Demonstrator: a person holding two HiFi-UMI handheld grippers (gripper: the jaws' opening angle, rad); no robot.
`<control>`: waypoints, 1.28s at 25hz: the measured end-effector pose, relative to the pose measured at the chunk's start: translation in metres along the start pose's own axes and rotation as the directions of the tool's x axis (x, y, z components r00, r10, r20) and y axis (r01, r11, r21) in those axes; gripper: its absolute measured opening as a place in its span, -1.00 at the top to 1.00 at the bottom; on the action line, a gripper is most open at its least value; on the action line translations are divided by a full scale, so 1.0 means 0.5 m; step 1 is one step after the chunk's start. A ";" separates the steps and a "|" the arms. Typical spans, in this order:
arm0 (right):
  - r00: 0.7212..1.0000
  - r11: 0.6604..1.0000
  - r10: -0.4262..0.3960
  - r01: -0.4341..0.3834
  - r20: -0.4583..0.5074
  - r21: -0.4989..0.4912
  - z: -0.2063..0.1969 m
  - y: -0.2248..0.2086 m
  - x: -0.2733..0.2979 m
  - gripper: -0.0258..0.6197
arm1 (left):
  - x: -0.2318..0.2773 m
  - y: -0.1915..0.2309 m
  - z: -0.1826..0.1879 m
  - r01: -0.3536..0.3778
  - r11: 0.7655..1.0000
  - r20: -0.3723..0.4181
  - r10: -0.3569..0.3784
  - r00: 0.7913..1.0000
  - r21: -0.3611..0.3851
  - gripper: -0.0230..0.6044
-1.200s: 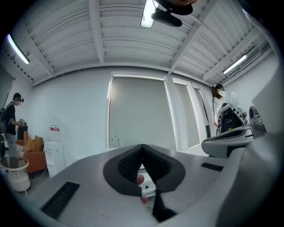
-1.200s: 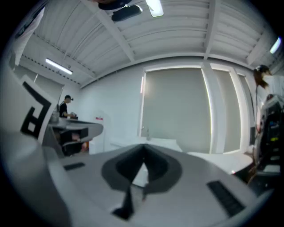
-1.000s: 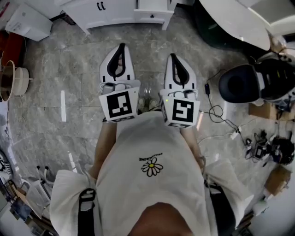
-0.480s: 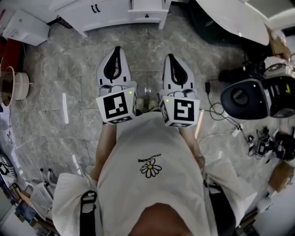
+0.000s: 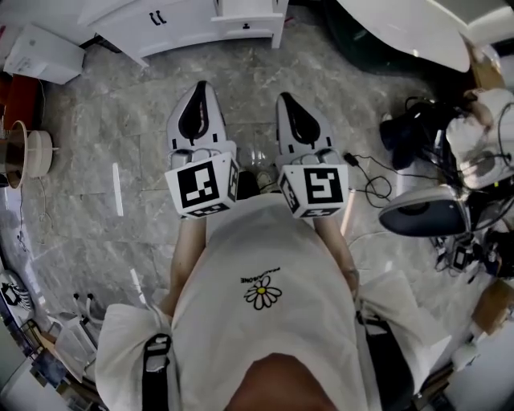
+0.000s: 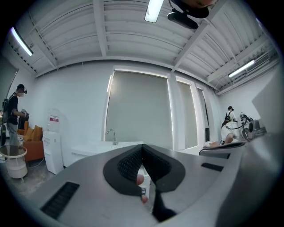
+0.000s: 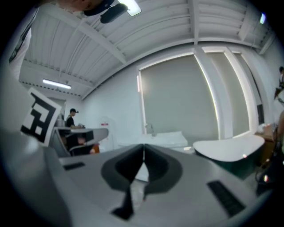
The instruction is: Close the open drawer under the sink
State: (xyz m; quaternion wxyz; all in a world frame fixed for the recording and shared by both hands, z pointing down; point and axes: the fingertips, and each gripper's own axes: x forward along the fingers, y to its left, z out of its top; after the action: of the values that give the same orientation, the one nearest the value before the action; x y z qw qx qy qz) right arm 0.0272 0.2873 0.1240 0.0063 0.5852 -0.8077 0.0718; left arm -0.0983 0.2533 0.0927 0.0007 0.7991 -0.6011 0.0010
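The left tongs (image 5: 201, 87) and the right tongs (image 5: 283, 98) are held level, side by side, above the grey stone floor (image 5: 104, 136). Each pair is pressed together at the tips, with nothing gripped. The open drawer (image 5: 245, 19) is seen ahead, well apart from both, jutting from the white sink cabinet (image 5: 189, 26), which is cut off by the upper edge of the head view. In the left gripper view the cabinet is largely covered by the tongs; only the tap (image 6: 113, 134) is shown clearly. Pinkish spots (image 6: 140, 179) below the tips cannot be identified.
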 end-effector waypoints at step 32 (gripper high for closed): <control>0.998 0.997 -0.058 0.058 0.004 -0.054 0.023 -0.128 0.280 0.83 | 0.335 0.111 -0.024 -0.037 0.999 0.045 0.038 0.998 -0.028 0.86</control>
State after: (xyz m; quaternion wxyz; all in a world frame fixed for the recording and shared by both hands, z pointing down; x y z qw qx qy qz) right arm 0.0444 0.1340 0.1326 0.0232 0.6082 -0.7919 0.0491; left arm -0.1051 0.0769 0.1053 -0.0023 0.7875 -0.6158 -0.0252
